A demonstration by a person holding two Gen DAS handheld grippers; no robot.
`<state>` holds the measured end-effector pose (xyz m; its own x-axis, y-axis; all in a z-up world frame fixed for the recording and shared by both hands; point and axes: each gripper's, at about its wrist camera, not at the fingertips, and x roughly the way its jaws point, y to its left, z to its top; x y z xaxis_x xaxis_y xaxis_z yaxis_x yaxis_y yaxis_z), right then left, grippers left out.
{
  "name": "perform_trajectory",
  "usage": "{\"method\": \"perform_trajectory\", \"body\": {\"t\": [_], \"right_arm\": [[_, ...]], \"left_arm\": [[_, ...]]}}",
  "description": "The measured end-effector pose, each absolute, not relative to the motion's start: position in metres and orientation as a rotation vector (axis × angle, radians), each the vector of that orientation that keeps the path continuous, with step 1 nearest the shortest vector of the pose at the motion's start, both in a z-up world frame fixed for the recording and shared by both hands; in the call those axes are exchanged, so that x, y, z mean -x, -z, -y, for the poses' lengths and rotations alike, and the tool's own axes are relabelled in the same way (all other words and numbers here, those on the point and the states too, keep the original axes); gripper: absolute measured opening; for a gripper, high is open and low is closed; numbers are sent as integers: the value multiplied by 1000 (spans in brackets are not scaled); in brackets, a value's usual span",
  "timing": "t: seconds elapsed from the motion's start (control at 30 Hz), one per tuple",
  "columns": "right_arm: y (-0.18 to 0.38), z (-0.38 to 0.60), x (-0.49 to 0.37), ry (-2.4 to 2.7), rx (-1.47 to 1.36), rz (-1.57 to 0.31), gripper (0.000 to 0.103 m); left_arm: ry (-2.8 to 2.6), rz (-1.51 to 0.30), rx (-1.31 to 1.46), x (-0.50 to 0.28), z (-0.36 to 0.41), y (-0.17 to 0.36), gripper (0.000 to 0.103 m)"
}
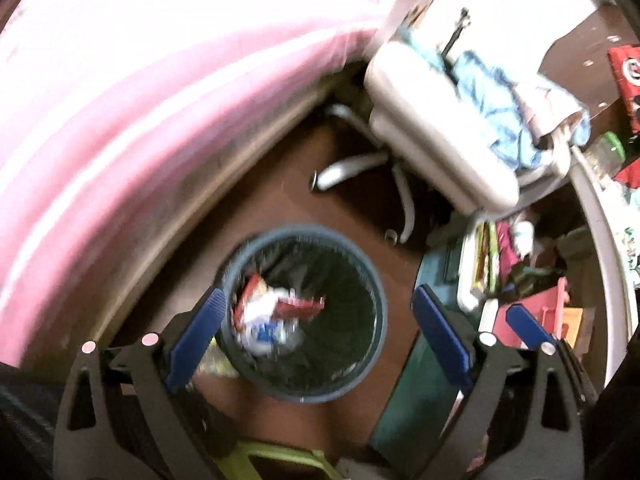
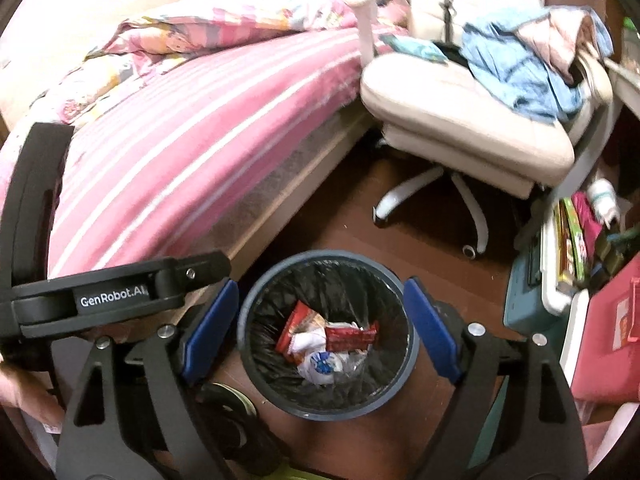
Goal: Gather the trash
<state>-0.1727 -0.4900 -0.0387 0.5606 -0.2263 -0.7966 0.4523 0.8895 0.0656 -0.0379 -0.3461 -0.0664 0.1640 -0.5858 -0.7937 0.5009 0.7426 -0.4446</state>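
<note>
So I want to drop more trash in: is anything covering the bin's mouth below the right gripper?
Nothing visible: the bin is uncovered, its mouth clear, wrappers at the bottom, under the open right gripper.

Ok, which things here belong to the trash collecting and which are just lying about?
Job:
- trash bin
- red wrappers
- crumpled white paper

Lying about:
- bed
- office chair
- blue clothes
- books
</note>
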Motion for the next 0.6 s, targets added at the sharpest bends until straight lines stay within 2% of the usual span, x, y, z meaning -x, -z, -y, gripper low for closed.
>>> {"method": "perform_trajectory", "body": {"t": [0.23,0.5,0.6], "right_arm": [[-8,452,162,339,-215,-805,86],[-61,390,134,194,-157,-714,88],[-73,360,121,131,-125,-698,88]], "left_arm": [[704,-973,145,36,302,7,92],[558,-841,192,30,205,-49,92],[481,-802,197,27,166,-60,96]]}}
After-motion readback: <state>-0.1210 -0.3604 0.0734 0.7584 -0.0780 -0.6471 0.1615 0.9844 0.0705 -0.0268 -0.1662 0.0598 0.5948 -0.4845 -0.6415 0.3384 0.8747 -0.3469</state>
